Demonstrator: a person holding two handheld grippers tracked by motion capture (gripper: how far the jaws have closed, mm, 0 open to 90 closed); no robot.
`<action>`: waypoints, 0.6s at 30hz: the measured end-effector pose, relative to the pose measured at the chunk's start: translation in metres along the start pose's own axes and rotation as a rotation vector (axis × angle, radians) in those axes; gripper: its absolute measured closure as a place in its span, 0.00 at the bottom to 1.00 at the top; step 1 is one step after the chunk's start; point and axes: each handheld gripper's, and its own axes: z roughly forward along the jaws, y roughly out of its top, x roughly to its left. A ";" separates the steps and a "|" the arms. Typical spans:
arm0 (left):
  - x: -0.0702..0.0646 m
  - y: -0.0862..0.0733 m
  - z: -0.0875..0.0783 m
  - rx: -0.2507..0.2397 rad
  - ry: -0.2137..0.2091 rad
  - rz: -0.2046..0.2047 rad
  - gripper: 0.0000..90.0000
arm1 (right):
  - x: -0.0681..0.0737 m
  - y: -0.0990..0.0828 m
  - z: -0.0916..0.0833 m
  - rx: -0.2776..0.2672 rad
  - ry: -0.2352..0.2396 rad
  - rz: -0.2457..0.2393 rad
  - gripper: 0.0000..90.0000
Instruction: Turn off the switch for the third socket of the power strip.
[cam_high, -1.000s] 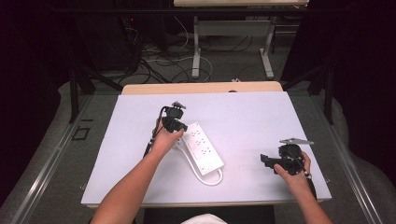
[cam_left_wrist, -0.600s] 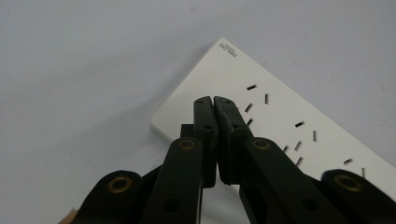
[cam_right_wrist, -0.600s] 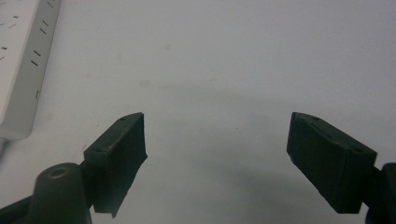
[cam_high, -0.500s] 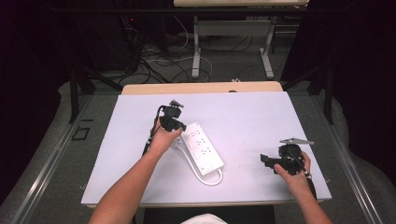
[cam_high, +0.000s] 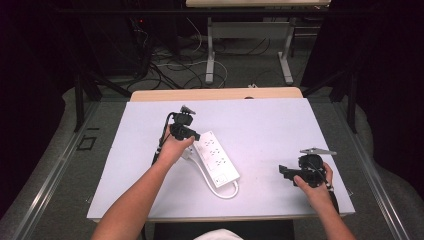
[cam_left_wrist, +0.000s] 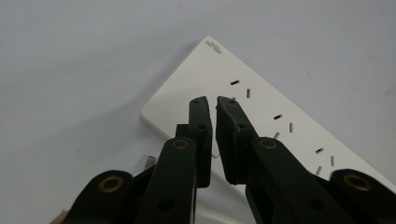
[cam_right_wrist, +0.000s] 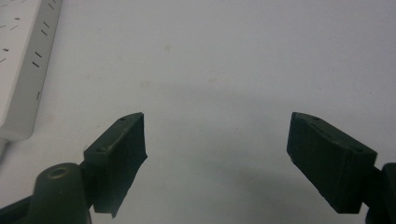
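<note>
White power strip (cam_high: 216, 161) lies flat on the table (cam_high: 260, 125), centre of the high view, running diagonally from upper left to lower right; its white cord (cam_high: 222, 192) loops out from the lower end and curls back along the left side toward the left hand (cam_high: 172, 149). Sockets face up, at least three rows of slots visible. In the left gripper view the strip (cam_left_wrist: 275, 116) runs from mid-frame to lower right, branded end corner at upper centre. Left gripper (cam_left_wrist: 214, 100) hangs right over that upper end, jaws pressed almost together with a thin gap, nothing pinched between them that I can see; cannot tell if tips touch the strip. A small metal bit shows at lower left of that view, too small to identify. Right gripper (cam_high: 284, 171) sits well apart at the lower right of the high view, jaws spread wide over bare table; strip edge (cam_right_wrist: 25, 60) shows at upper left of the right gripper view. Handling guess: rigid plastic body, light to moderate weight, smooth and likely a bit slippery on flat faces; not fragile, but the cord is floppy and will drag or snag. Best hold looks like across the narrow width, pinching the long side edges near one end, or the end corner; too wide to pinch flat from above with closed jaws. Floor cables and desk legs fill the top of the high view
</note>
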 end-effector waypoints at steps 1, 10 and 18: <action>-0.001 0.000 -0.001 -0.001 -0.004 -0.011 0.92 | 0.000 0.000 0.000 -0.001 0.000 -0.001 0.21; -0.003 0.000 -0.011 -0.003 -0.027 0.011 0.85 | 0.000 0.000 0.000 -0.005 0.001 -0.003 0.21; -0.007 -0.003 -0.018 -0.013 -0.042 0.028 0.74 | 0.000 0.000 0.000 -0.004 -0.001 -0.001 0.21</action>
